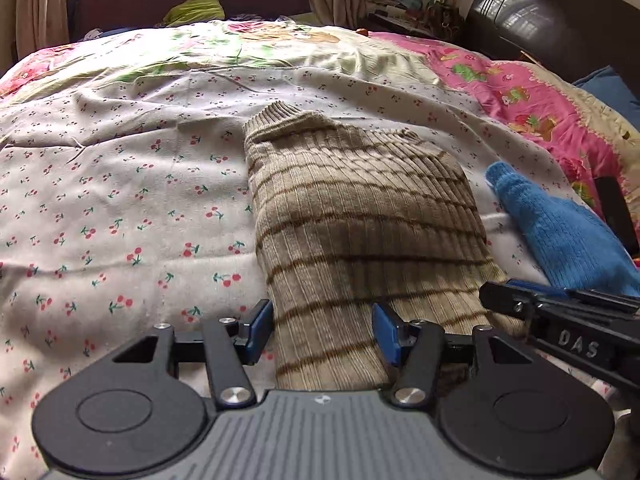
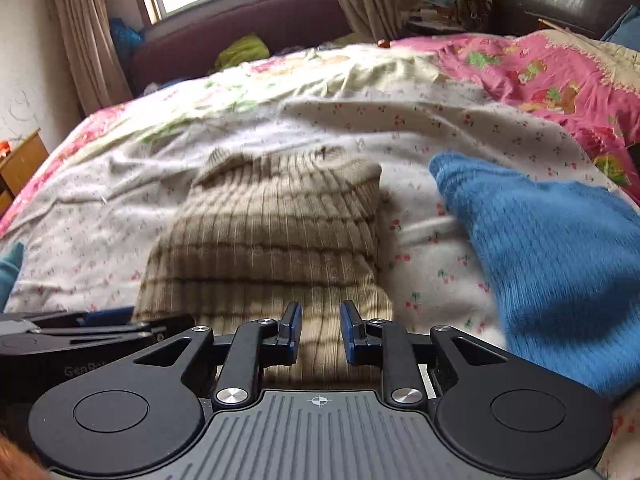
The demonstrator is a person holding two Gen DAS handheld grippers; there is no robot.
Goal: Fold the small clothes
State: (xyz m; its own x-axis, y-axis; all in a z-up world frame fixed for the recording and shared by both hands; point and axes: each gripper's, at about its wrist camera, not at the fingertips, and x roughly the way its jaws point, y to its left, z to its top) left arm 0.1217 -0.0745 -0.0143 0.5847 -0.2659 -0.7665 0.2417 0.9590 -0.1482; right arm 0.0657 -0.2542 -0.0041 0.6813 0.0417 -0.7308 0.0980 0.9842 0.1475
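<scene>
Cherry-print white bedsheet [image 1: 120, 200] covers the bed, and a beige ribbed knit garment with brown stripes [image 1: 352, 216] lies on it. Left view: the left gripper [image 1: 324, 332] has its jaws wide apart, straddling the garment's near end. Right view: the right gripper [image 2: 320, 332] has its jaws narrowly parted over the garment [image 2: 280, 232], gripping nothing; a fuzzy blue knit garment [image 2: 560, 256] lies right of it.

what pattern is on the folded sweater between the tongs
Beige ribbed knit sweater with thin dark brown horizontal stripes; clearest in the left wrist view.
</scene>
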